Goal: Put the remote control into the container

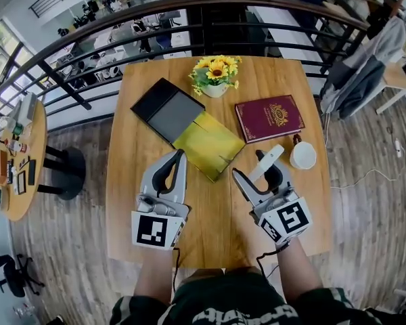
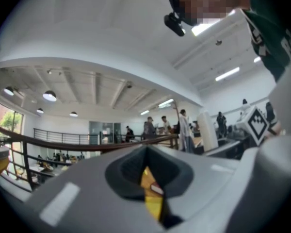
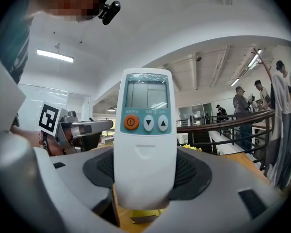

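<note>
Wooden table (image 1: 130, 181) — potted sunflowers (image 1: 215, 75) at twelve o'clock, maroon book (image 1: 269, 118) at two, white cup (image 1: 302, 156) at three.

The wooden table (image 1: 139, 175) carries a flowerpot (image 1: 215, 90), maroon book (image 1: 268, 118), white cup (image 1: 302, 156) — plus black tray (image 1: 168, 108), yellow folder (image 1: 208, 145).

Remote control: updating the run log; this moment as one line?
right tool: shut on remote control | left tool: shut, empty | stage: holding, not yet placed
</note>
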`<act>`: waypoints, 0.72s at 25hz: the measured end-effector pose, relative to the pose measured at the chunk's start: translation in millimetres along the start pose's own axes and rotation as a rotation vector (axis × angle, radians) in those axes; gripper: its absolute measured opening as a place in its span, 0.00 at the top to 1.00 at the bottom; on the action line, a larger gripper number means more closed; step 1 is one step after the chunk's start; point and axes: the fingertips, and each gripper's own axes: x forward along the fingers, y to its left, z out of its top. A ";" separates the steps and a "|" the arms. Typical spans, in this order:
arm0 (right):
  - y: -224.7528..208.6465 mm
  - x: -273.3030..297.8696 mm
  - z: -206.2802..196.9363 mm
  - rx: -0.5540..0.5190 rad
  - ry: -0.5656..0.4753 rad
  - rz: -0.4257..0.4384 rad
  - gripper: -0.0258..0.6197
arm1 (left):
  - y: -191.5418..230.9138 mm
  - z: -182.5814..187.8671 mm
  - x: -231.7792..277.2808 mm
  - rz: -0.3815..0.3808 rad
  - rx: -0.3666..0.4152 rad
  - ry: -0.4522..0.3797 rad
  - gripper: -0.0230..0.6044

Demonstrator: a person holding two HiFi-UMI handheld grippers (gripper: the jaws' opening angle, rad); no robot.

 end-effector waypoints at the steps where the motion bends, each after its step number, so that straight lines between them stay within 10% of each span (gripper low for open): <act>1: -0.7 4.4 -1.3 0.000 0.002 -0.002 0.52 | 2.6 -3.2 1.4 -0.001 -0.003 0.004 0.97; 18: -7.7 80.4 -42.3 0.030 0.067 0.013 0.52 | 46.7 -63.2 38.7 -0.012 -0.025 0.048 0.97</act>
